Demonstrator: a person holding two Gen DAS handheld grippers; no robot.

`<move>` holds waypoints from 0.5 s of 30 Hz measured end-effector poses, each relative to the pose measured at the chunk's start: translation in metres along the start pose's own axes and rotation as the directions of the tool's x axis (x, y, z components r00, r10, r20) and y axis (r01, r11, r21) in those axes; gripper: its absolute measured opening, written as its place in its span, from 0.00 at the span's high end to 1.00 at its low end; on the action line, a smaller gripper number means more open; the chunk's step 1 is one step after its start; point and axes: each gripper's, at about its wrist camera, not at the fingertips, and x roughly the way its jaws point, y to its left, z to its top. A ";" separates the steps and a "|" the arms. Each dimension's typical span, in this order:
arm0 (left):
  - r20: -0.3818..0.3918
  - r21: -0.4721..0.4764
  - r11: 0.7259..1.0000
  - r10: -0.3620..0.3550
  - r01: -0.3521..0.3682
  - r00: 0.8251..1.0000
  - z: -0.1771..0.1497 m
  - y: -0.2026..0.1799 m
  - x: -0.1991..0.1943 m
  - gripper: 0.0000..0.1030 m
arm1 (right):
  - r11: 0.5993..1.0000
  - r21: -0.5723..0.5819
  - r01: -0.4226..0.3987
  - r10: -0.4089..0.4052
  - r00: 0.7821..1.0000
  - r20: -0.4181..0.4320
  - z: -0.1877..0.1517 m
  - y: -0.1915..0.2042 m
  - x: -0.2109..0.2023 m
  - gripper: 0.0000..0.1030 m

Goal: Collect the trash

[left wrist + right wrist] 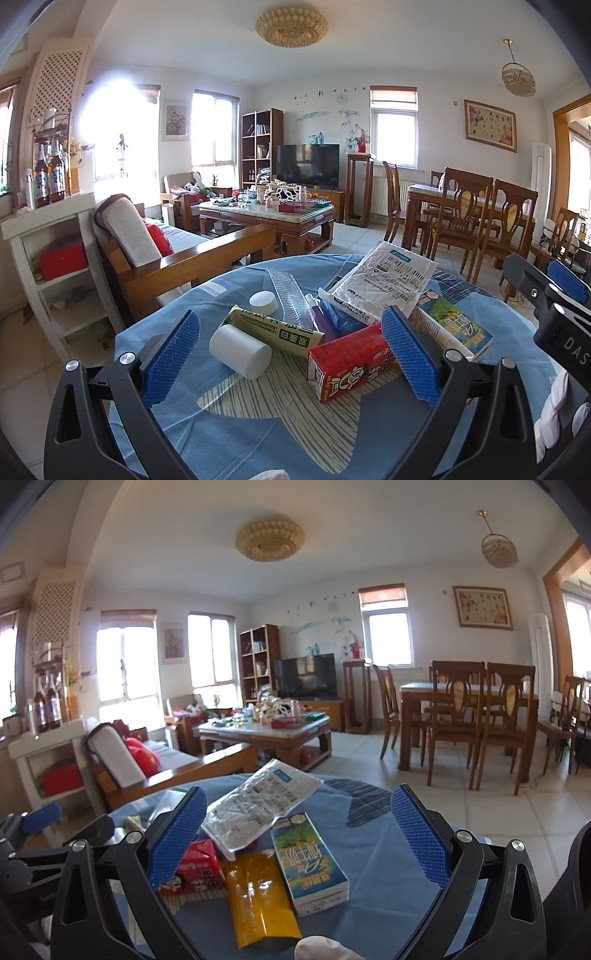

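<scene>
Round surface under a blue patterned cloth, strewn with trash

On the surface [258, 424] are laid a white cylinder [240, 351], a white cap [263, 302], a green tube [275, 330], a red carton [351, 363], a clear tray [286, 295], a shipping bag [384, 282], a blue-green carton [308, 860] and a yellow sachet [258, 897].

Blue tablecloth [229, 424] with a pale, dark-streaked patch; red drink carton [351, 363] with a cartoon face; blue-and-green milk carton [308, 860]; amber-yellow sachet [258, 897]; white cylinder [240, 350]; clear mailer bag [255, 805] with a white, barcoded label; both grippers black with blue dimpled pads [170, 356]
</scene>
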 end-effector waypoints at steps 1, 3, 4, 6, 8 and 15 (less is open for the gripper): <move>0.001 0.001 1.000 -0.001 0.001 1.000 0.000 -0.002 0.001 0.05 | 1.000 0.000 0.000 0.000 1.000 0.000 0.000 0.000 0.000 0.05; 0.001 0.001 1.000 -0.001 0.001 1.000 0.000 -0.001 0.001 0.05 | 1.000 0.001 0.000 0.000 1.000 0.000 0.000 0.000 0.000 0.05; 0.001 0.001 1.000 -0.001 0.001 1.000 0.000 -0.002 0.001 0.05 | 1.000 0.001 -0.001 0.001 1.000 0.000 0.000 0.000 0.000 0.05; 0.001 0.001 1.000 -0.001 0.001 1.000 0.000 -0.002 0.001 0.05 | 1.000 0.001 0.000 0.000 1.000 0.000 0.000 0.000 0.000 0.05; 0.000 0.002 1.000 -0.001 0.001 1.000 0.000 -0.002 0.001 0.05 | 1.000 0.001 -0.001 0.001 1.000 0.000 0.000 0.000 0.000 0.05; 0.001 0.003 1.000 -0.001 0.001 1.000 0.000 -0.002 0.001 0.05 | 1.000 0.003 0.000 0.000 1.000 0.000 0.000 0.000 0.000 0.05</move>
